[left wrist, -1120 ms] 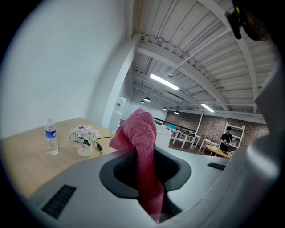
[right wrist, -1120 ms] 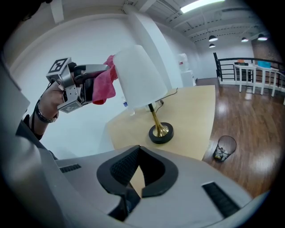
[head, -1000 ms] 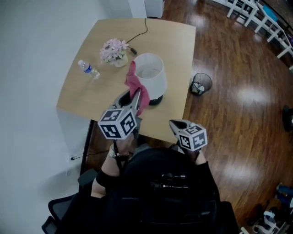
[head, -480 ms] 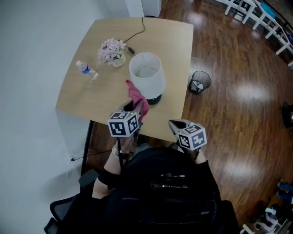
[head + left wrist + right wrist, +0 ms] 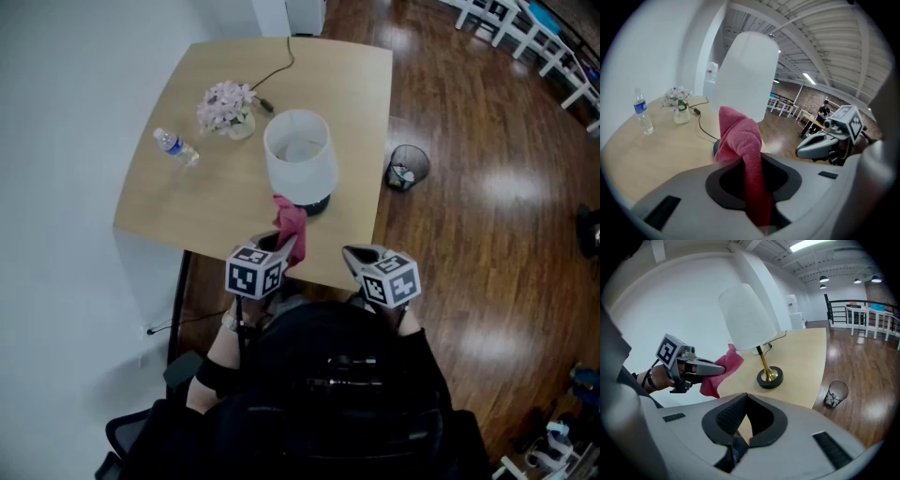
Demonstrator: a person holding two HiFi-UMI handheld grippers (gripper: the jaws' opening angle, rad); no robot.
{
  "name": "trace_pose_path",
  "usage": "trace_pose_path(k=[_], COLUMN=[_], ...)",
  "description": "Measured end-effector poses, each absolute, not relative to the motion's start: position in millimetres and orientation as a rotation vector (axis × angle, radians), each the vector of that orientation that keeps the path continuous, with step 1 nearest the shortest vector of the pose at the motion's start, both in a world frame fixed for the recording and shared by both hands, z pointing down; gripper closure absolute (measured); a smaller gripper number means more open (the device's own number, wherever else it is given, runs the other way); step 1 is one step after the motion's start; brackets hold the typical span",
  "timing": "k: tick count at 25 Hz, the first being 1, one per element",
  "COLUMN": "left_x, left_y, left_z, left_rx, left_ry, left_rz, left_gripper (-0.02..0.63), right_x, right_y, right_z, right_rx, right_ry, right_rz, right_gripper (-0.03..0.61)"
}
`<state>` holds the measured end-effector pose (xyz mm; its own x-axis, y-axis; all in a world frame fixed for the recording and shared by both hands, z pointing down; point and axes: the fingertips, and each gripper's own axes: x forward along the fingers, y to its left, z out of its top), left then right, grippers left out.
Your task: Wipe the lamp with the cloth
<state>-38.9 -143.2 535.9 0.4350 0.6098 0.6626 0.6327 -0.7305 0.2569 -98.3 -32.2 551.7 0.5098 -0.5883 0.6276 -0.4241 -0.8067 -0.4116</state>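
Note:
The lamp has a white shade (image 5: 300, 155) on a gold stem with a black base (image 5: 769, 377), and stands near the front of the wooden table (image 5: 183, 202). My left gripper (image 5: 284, 244) is shut on a pink cloth (image 5: 291, 220), which sticks up from its jaws beside the lamp base, below the shade. In the left gripper view the cloth (image 5: 740, 140) rises between the jaws in front of the shade (image 5: 746, 75). My right gripper (image 5: 356, 255) hovers at the table's front edge, right of the lamp, shut and empty. The right gripper view shows the left gripper (image 5: 696, 366) holding the cloth (image 5: 723, 367).
A water bottle (image 5: 176, 145) and a small vase of pink flowers (image 5: 227, 105) stand at the table's left. The lamp cord (image 5: 281, 64) runs to the back edge. A wire wastebasket (image 5: 410, 171) sits on the wood floor to the right. A white wall lies left.
My left gripper came down and back toward me with the cloth, from the shade's upper left side to beside the base. The right gripper stayed put.

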Motion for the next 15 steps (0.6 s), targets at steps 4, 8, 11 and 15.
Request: trace_pose_path(k=[4,8,11,15], left_x=[-38,-25,-13,4], left_y=[-137,-122,-107,-93], left_z=[460,382,347,351], left_rx=[-2.627,-2.565,-2.538,-2.517], left_ry=[-1.198,-1.224,-1.225,-1.218], left_rz=[-0.924,-0.647,-0.526,-0.52], left_gripper=[0.529,0.531,0.531,0.531], right_x=[-97,-96,-96,-100], right_y=[-31,-35,-38,-40], right_z=[551,550,549,546], right_rx=[-2.551,-2.548,-2.549,-2.552], right_ry=[0.856,0.85,0.85,0.845], right_rz=[-1.164,-1.152,-1.144,-1.132], right_gripper=[0.572,0.572,0.572,0.572])
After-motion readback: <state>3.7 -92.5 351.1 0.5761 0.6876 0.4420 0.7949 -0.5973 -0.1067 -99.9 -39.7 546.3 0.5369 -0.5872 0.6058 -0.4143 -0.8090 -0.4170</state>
